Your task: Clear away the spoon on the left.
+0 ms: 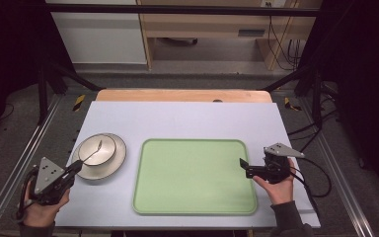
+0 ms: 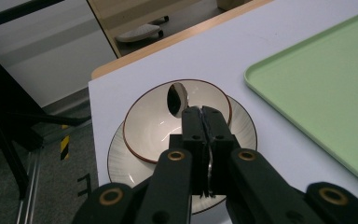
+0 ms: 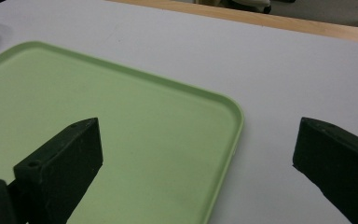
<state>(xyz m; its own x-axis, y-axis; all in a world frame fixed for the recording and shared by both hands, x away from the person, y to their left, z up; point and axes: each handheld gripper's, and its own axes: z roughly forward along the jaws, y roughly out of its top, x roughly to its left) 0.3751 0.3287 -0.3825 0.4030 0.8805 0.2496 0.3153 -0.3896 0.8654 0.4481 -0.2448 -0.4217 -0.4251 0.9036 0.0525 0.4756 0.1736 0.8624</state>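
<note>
My left gripper [image 2: 204, 114] is sitting low at my left with its jaws pressed together, apparently pinching something thin. I'm holding my right gripper [image 3: 196, 158] with its jaws spread wide.

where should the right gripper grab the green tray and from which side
Grip the tray by its raised rim on its right edge, coming in from the right with one jaw over the rim and one outside. The tray lies flat, so only the thin lip offers a hold. The open right gripper is already at that edge.
</note>
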